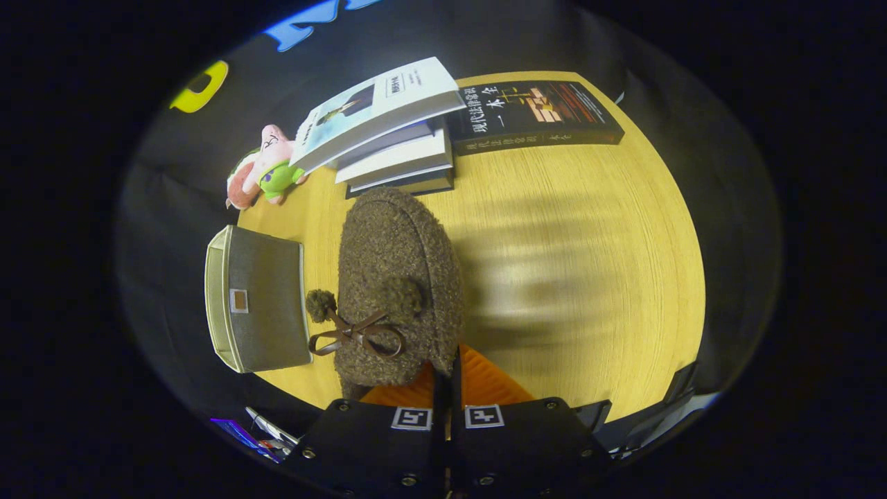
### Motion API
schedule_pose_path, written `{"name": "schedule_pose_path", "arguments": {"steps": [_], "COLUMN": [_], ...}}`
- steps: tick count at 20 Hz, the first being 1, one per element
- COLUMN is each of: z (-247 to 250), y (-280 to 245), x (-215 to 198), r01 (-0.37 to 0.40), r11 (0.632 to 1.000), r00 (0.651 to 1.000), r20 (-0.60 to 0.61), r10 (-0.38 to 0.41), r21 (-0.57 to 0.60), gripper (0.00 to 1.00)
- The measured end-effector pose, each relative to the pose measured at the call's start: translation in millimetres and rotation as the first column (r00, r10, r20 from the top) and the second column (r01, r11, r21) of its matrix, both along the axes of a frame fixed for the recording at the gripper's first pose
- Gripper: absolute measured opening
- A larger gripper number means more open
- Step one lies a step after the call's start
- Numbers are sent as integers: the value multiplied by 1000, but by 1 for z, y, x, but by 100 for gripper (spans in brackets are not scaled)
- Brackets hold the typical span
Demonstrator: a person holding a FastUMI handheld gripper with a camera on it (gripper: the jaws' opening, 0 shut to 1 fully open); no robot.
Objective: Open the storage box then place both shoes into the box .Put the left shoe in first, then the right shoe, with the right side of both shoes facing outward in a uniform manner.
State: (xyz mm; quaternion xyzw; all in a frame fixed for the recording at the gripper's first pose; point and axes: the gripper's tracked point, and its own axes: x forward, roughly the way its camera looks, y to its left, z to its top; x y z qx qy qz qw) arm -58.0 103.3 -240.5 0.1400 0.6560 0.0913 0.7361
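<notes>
Brown and fuzzy, the shoe [395, 291] hangs just ahead of the tool [447, 378]. The tool's two fingers are pressed close together and they pinch the back edge of the shoe. The shoe points toward twelve o'clock, away from the tool. It has a thin brown bow [357, 336] and two little fluffy balls on top.

At nine o'clock from the shoe sits the storage box [260, 298]. It is grey, with a pale rim and a small tag on its side. It sits just beside the shoe, at the edge of the yellow wooden surface [575, 277]. I cannot tell if the box is open.

At twelve o'clock, beyond the shoe, there is a pile of books [395, 138]. The top book is pale and sticks out over the others. A dark book [533, 114] lies flat next to the pile, at about one o'clock. At eleven o'clock a small pink and green soft toy [267, 170] lies by the books.

The surface at three o'clock from the shoe is bare wood with a blurry shadow on it.
</notes>
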Motion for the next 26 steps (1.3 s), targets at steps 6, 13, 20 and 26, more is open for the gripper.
{"name": "schedule_pose_path", "arguments": {"steps": [6, 13, 20, 26], "z": [43, 84, 120, 103], "y": [76, 159, 251, 317], "x": [4, 6, 19, 21], "r01": [-30, -87, -147, -168], "r11": [999, 995, 985, 982], "r00": [999, 993, 981, 982], "r20": [40, 82, 141, 104], "r10": [29, 82, 134, 159], "r21": [28, 49, 87, 83], "gripper": [3, 3, 3, 3]}}
